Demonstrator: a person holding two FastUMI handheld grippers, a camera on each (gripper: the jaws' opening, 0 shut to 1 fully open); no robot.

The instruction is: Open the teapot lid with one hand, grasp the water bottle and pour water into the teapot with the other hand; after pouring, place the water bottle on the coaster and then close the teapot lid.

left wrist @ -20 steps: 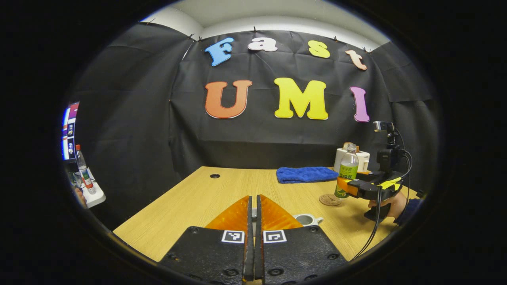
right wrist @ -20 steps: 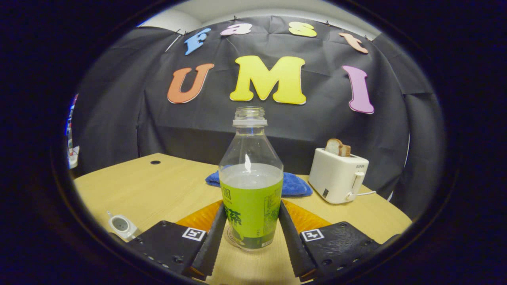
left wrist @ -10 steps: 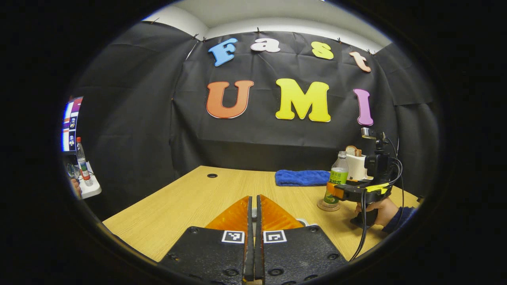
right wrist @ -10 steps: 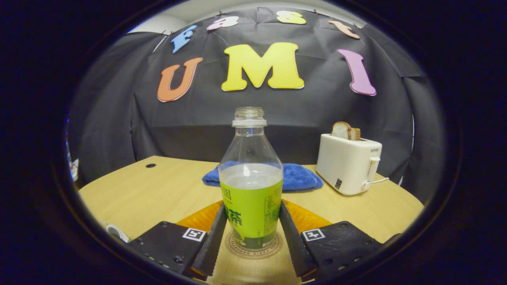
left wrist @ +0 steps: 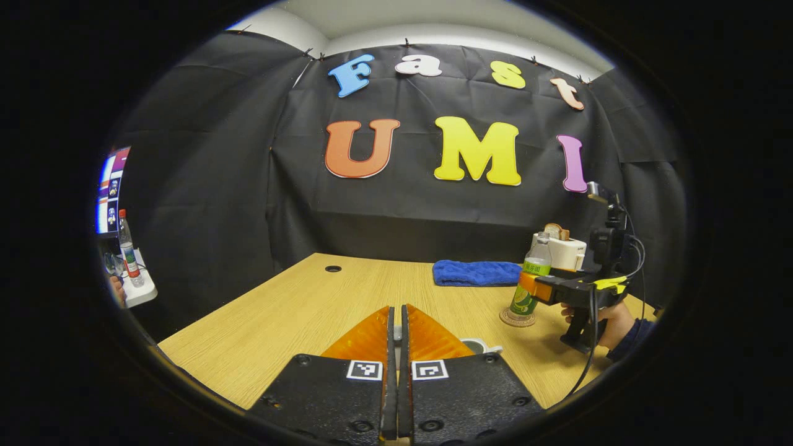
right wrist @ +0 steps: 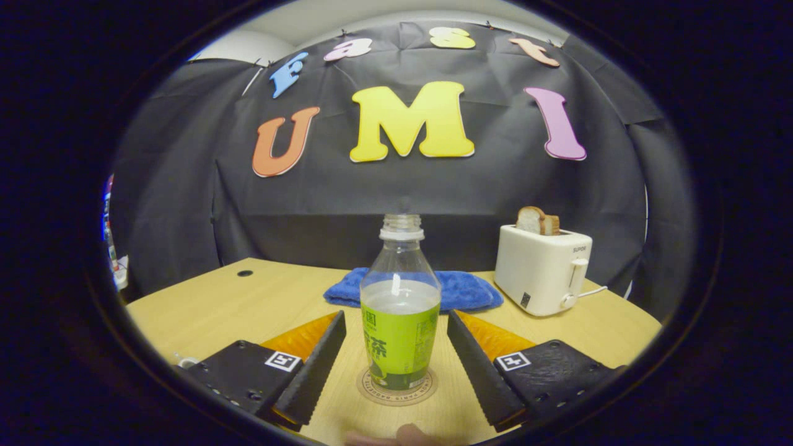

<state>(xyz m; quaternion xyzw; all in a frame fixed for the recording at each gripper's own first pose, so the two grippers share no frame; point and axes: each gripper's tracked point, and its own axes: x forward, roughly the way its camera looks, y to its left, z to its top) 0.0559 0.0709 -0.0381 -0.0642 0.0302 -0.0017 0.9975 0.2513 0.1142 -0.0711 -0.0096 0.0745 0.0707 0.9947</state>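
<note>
Standing upright at the centre of the right gripper view, the water bottle (right wrist: 400,322) sits on the round coaster (right wrist: 397,388), cap off, water up to the top of its green label. The right gripper (right wrist: 396,331) has its two fingers spread wide, one on each side of the bottle, and there is a clear gap between each finger and the label, so nothing is being squeezed. Behind the bottle lies a blue cloth (right wrist: 461,288), and right of centre a white toaster (right wrist: 544,268) stands on the wooden table (right wrist: 210,303) with bread slices (right wrist: 538,220) poking out of its top. At the lower left edge of that view, a small pale rim peeks out beside the gripper body; what it is, I can't make out.

Over in the left gripper view, the left gripper (left wrist: 398,319) at bottom centre has its fingers pressed flat together, and whether anything is pinched between them I cannot tell. Just right of those fingers, low in the frame, the white teapot (left wrist: 478,344) shows its open top, half hidden behind the gripper. At the right of the frame a hand (left wrist: 610,319) holds the other gripper up to the bottle on its coaster. Far left, a second bottle (left wrist: 127,249) with a red cap stands on a white shelf.
</note>
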